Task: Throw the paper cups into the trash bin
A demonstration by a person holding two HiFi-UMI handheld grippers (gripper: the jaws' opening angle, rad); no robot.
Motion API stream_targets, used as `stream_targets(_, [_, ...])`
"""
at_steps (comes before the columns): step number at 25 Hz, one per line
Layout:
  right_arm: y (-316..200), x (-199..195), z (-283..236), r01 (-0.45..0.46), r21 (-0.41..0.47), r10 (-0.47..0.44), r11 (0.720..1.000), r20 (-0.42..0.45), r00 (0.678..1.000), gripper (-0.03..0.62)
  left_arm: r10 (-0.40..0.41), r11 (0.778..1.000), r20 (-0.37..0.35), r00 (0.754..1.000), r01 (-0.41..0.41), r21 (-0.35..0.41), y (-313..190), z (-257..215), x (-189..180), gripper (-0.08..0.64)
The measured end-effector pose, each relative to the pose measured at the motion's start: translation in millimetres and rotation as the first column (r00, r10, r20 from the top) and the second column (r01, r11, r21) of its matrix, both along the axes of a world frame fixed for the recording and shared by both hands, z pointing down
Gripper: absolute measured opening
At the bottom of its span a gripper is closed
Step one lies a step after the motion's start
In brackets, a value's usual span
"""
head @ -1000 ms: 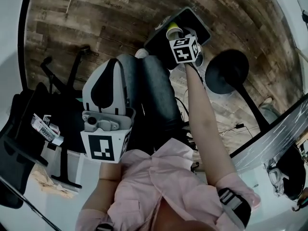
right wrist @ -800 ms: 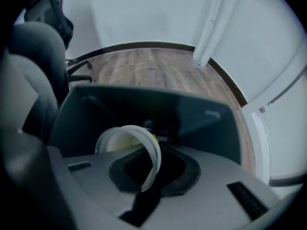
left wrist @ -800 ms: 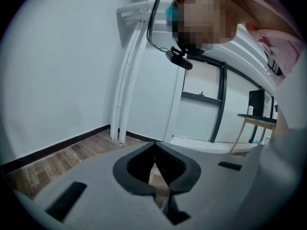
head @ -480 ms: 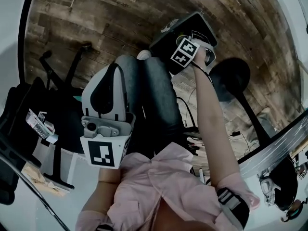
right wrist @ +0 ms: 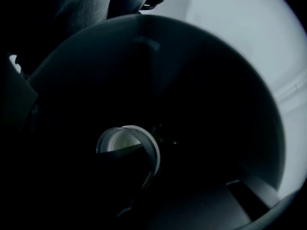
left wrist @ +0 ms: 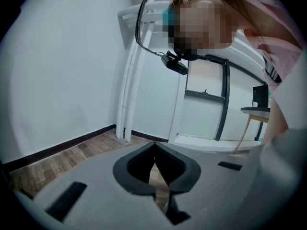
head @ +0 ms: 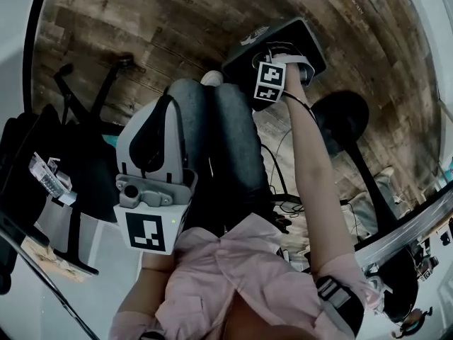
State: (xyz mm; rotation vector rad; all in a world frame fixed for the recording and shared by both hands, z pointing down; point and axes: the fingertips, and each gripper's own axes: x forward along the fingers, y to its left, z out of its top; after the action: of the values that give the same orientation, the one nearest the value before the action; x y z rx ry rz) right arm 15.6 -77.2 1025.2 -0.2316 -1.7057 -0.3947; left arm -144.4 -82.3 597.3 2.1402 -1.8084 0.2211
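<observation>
Because a paper cup [right wrist: 120, 140] is light, thin-walled and easily crushed, it is best taken by its rolled rim or high on the wall with a mild pinch; on that judgement it should drop freely once let go. Right gripper view: the cup lies just off centre toward 7 o'clock, its pale mouth turned to the camera and its lower half cut off by a dark jaw. The right gripper [head: 283, 57] appears clamped on the cup's wall near the rim, one jaw crossing the mouth, though the gloom makes the contact hard to confirm. Cup and jaws sit inside the trash bin [right wrist: 225, 80], whose dark curved wall fills that view from 9 through 12 to 4 o'clock. Head view: the bin stands on the wooden floor [head: 141, 20] at 1 o'clock, and the person's right arm [head: 311, 161] stretches down into it. The left gripper [left wrist: 154, 152] is at 8 o'clock in the head view, close to the pink shirt [head: 233, 275] and well apart from the bin, its jaws closed tip to tip on nothing.
</observation>
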Motion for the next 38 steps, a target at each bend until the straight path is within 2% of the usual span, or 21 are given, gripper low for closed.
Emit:
stream_targets(5, [7,-3,31,0.167,0.037,-0.164,0.985,-0.061,0.985,0.040,-0.007,1.000,0.040,0.999,0.007,0.006,1,7,-4,0.014])
stream_targets(10, [10,-2,52,0.153,0.029,-0.151,0.988,-0.066,0.986,0.045,0.008,1.000,0.058,0.998,-0.008,0.007,0,15,-1,0.014])
stream_targets(13, [13,-2,55,0.130,0.019,-0.128,0.991,-0.064,0.990,0.119,0.014,1.000,0.057,0.998,-0.015,0.005,0,16,1,0.014])
stream_targets(17, [15,-3,48,0.064,-0.020,-0.065,0.998,-0.048,0.997,0.169,0.029,1.000,0.054,0.998,-0.029,0.009,-4,7,7,0.014])
stream_targets(20, [7,-2,41,0.009,-0.030,-0.010,1.000,-0.047,0.999,0.172,0.040,0.999,0.058,0.998,-0.041,0.014,-7,-1,8,0.014])
stream_targets(23, [-1,1,23,-0.085,-0.034,0.083,0.996,-0.046,0.995,0.170,0.046,0.999,0.051,0.998,-0.046,0.009,-10,-12,8,0.014])
stream_targets(24, [-4,1,14,-0.130,-0.026,0.129,0.991,-0.036,0.991,0.164,0.049,0.999,0.047,0.998,-0.049,0.005,-10,-18,9,0.015])
stream_targets(26, [-10,1,-10,-0.251,-0.003,0.251,0.968,0.002,0.968,0.075,0.059,0.998,0.041,0.997,-0.059,-0.004,-9,-32,9,0.014])
stream_targets(28, [-17,3,-41,-0.404,0.011,0.402,0.915,0.058,0.914,0.042,0.066,0.998,0.035,0.997,-0.066,-0.007,-12,-51,9,0.015])
stream_targets(29, [-23,4,-59,-0.490,0.014,0.486,0.872,0.095,0.869,0.037,0.068,0.998,0.032,0.997,-0.068,-0.006,-15,-62,9,0.015])
stream_targets(30, [-28,5,-77,-0.578,0.009,0.571,0.816,0.136,0.809,0.035,0.070,0.998,0.028,0.997,-0.069,-0.004,-17,-73,10,0.014])
stream_targets(32, [-39,7,-116,-0.728,-0.023,0.715,0.685,0.214,0.665,0.034,0.076,0.997,0.022,0.997,-0.076,0.002,-21,-97,11,0.014])
stream_targets(34, [-48,10,-155,-0.821,-0.055,0.798,0.568,0.283,0.533,0.031,0.086,0.996,0.016,0.996,-0.087,0.011,-25,-121,12,0.014])
stream_targets(35, [-53,10,-175,-0.850,-0.067,0.818,0.523,0.318,0.479,0.031,0.092,0.996,0.013,0.996,-0.092,0.016,-27,-131,13,0.014])
stream_targets(38, [-67,16,-233,-0.907,-0.094,0.845,0.412,0.413,0.341,0.031,0.104,0.994,0.001,0.995,-0.104,0.027,-33,-161,13,0.014])
